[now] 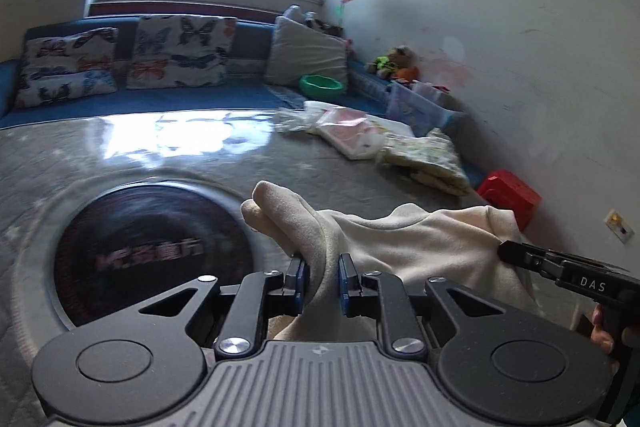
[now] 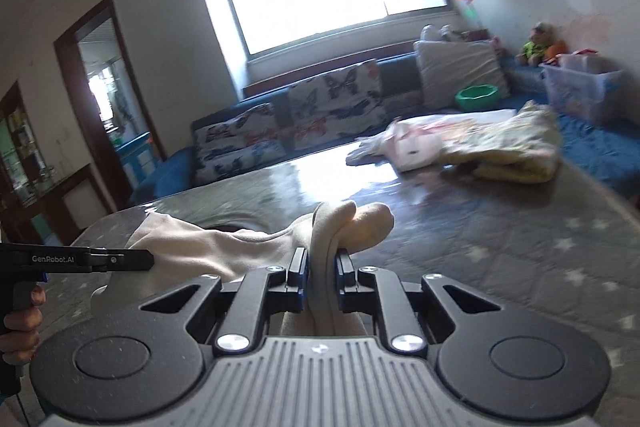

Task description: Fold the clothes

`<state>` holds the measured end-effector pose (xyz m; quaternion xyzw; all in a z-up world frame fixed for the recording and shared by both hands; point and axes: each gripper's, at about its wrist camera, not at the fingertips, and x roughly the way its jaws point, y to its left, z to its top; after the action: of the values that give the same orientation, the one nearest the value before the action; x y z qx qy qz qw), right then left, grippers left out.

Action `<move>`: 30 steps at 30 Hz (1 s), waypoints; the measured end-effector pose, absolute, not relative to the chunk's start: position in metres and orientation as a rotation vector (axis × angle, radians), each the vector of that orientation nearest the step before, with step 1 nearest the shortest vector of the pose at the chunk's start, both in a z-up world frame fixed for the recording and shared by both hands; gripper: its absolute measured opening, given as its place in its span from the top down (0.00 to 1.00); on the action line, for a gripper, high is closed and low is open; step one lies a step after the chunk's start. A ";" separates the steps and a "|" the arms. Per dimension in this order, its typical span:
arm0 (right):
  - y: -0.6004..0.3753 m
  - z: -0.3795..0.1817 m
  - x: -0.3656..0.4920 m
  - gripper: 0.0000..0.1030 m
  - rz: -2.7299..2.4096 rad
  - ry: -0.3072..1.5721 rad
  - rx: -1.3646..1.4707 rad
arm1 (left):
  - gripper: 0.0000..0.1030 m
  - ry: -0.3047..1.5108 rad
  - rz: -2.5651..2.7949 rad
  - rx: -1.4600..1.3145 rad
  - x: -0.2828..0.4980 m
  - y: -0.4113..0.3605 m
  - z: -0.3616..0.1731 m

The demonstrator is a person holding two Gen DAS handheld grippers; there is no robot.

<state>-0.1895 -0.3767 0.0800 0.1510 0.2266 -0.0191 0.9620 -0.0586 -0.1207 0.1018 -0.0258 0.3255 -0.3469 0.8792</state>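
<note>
Pinching cream garment (image 1: 420,247), both tongs hide its lower folds.

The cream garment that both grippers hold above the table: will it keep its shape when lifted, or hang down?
The cream garment is probably floppy: it sags between the left gripper and the right gripper. It bunches into soft rolls past the pads, so it likely droops. It seems light, since thin pinches carry it.

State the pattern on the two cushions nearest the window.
Butterflies on white cushions, clearest in the left wrist view.
</note>
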 end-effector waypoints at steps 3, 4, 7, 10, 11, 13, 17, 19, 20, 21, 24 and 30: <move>-0.397 0.084 -0.203 0.88 -0.105 0.453 0.296 | 0.82 0.683 -0.772 -0.040 -0.060 -0.151 0.100; -0.403 0.084 -0.207 0.88 -0.125 0.453 0.297 | 0.82 0.685 -0.786 -0.035 -0.061 -0.161 0.100; -0.423 0.083 -0.218 0.88 -0.178 0.451 0.305 | 0.82 0.703 -0.816 -0.026 -0.062 -0.183 0.094; -0.441 0.076 -0.227 0.88 -0.219 0.460 0.315 | 0.82 0.727 -0.833 -0.019 -0.063 -0.199 0.085; -0.444 0.073 -0.228 0.88 -0.227 0.466 0.319 | 0.82 0.734 -0.836 -0.014 -0.063 -0.204 0.082; -0.451 0.067 -0.232 0.88 -0.243 0.478 0.326 | 0.82 0.747 -0.836 0.001 -0.063 -0.211 0.075; -0.465 0.045 -0.234 0.88 -0.270 0.526 0.321 | 0.82 0.781 -0.830 0.045 -0.063 -0.222 0.061; -0.470 0.034 -0.232 0.88 -0.283 0.552 0.328 | 0.81 0.794 -0.820 0.068 -0.063 -0.225 0.054; -0.472 0.030 -0.231 0.88 -0.288 0.559 0.333 | 0.80 0.800 -0.816 0.075 -0.062 -0.225 0.052; -0.474 0.026 -0.231 0.88 -0.292 0.566 0.338 | 0.77 0.804 -0.810 0.081 -0.061 -0.225 0.050; -0.479 0.019 -0.229 0.87 -0.299 0.580 0.343 | 0.75 0.803 -0.782 0.100 -0.059 -0.222 0.048; -0.484 0.019 -0.231 0.79 -0.335 0.595 0.305 | 0.65 0.777 -0.726 0.115 -0.052 -0.215 0.054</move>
<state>-0.2308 -0.4841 0.0192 0.1490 0.2907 -0.1636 0.9309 -0.0522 -0.2154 0.0544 0.0549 0.3702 -0.3458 0.8604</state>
